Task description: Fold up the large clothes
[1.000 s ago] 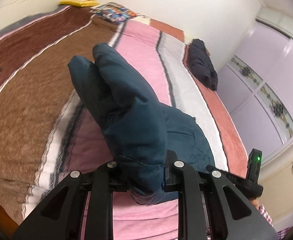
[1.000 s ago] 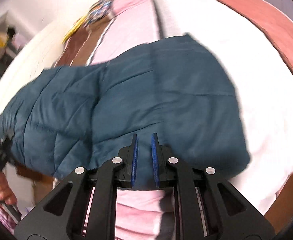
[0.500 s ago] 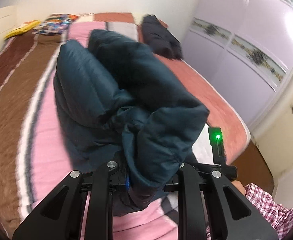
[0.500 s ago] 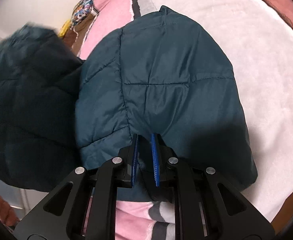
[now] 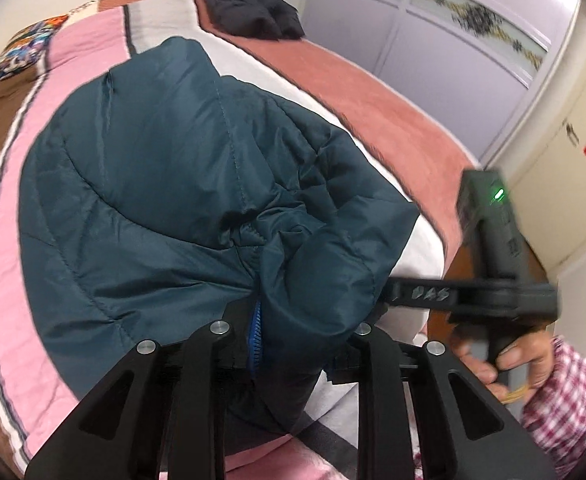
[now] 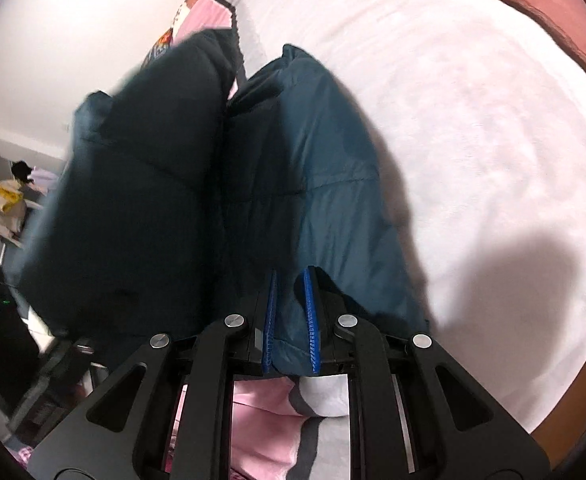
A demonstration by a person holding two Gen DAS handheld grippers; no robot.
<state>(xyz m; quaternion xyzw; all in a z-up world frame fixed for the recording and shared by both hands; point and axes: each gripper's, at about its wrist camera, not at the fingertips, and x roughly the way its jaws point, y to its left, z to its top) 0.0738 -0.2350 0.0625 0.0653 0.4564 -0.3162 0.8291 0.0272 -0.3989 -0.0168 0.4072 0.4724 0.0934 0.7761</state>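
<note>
A dark teal quilted jacket (image 5: 153, 184) lies on the striped bedspread (image 5: 73, 40). My left gripper (image 5: 293, 340) is shut on a bunched edge of the jacket, folded over the rest. My right gripper (image 6: 291, 320) is shut on another edge of the jacket (image 6: 313, 168), with fabric between its blue pads (image 6: 308, 320). In the left wrist view the right gripper's body (image 5: 489, 280) shows just to the right, close by. In the right wrist view a raised fold of the jacket (image 6: 141, 184) hangs at the left.
A folded black garment (image 5: 249, 4) lies at the far end of the bed. Lilac wardrobe doors (image 5: 433, 28) stand to the right. Colourful pillows (image 5: 17, 48) lie at the head of the bed. The bed's edge (image 6: 573, 380) is to my right.
My left gripper has carried its jacket edge rightwards over the body of the jacket, close to the right gripper. The right gripper has stayed shut on its edge.
</note>
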